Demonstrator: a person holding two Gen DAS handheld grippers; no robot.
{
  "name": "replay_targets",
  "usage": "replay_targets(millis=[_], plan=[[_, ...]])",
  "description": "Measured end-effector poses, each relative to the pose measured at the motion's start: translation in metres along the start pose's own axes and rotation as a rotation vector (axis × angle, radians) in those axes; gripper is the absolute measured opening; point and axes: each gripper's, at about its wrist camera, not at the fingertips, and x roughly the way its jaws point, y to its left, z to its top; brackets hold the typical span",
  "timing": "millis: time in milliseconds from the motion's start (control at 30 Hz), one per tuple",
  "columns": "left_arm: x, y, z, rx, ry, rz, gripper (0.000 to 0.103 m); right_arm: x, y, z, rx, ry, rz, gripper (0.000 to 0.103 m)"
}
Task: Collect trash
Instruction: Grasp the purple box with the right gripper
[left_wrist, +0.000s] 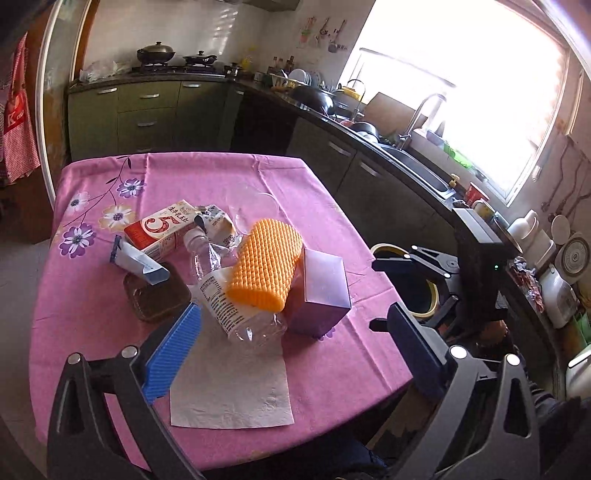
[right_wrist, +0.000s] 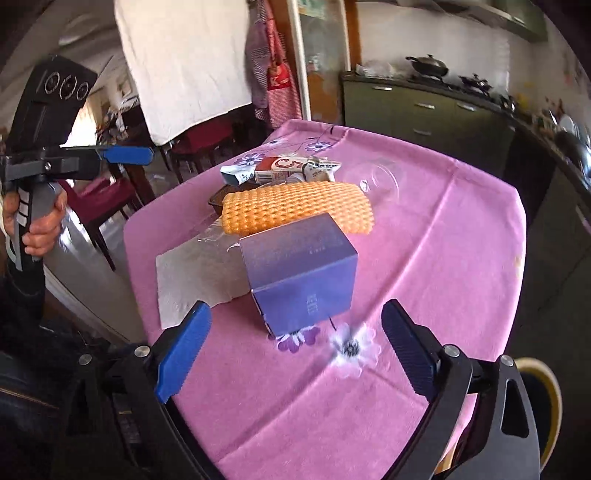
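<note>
Both hand-held grippers, left (left_wrist: 291, 343) and right (right_wrist: 295, 350), hang empty with jaws apart over the surface (left_wrist: 332, 369), where trash clusters mid-surface; the purple box (right_wrist: 301, 273) nearest the right edge looks the easiest square-on grasp

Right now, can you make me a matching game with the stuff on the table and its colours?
Things:
1. sponge
2. box
3. carton
4. napkin

Colours:
A. red and white
B. white
C. orange
D. purple

Pairs: 1-C, 2-D, 3-A, 4-B
</note>
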Motion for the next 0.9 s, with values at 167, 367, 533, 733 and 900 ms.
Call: replay_targets(millis=[167,367,533,733,900], plan=[[0.003,0.005,-0.006,-0.003,-0.003,-0.025,0.096,0.037,-0.009,0.008,-0.053,0.048,0.023,0.094],[0.013,0.01,-0.011,-0.011,0.019,-0.035,0.096,0.058,-0.012,0.015,-0.077,0.016,0.089,0.093],[0.019,0.015,-0.014,-0.024,0.036,-0.035,0.096,0.054,-0.01,0.014,-0.064,-0.014,0.101,0.079],[0.022,0.016,-0.018,-0.02,0.045,-0.03,0.096,0.043,-0.012,0.007,0.007,-0.041,0.121,0.078],[0.023,0.017,-0.021,-0.016,0.051,-0.031,0.096,0.009,-0.016,-0.008,0.116,-0.098,0.124,0.077]])
